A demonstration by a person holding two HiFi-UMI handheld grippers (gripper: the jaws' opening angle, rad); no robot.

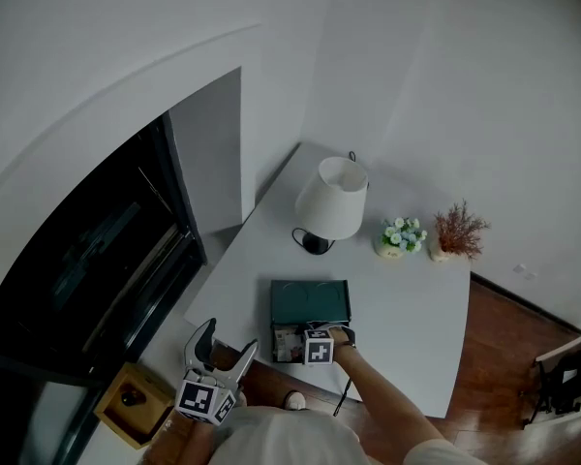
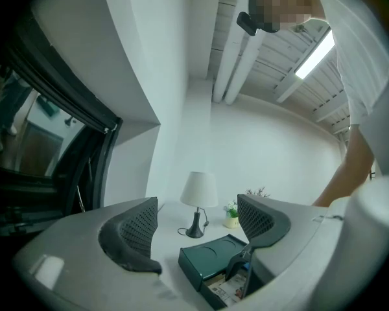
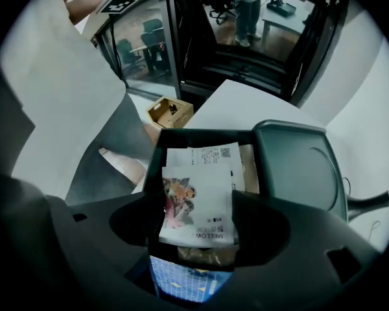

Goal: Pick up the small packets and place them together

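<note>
Packets (image 3: 196,196) lie stacked in the open green box (image 1: 310,303) on the surface (image 1: 407,308), so I point my right claw (image 3: 198,229) down, wide over the top one, while my left claw (image 2: 198,207) hovers wide, empty.

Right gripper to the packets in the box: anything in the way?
Nothing visible. The green lid lies open beside the box, and the white packet sits uncovered on top of the stack, between the right gripper's open jaws.
</note>
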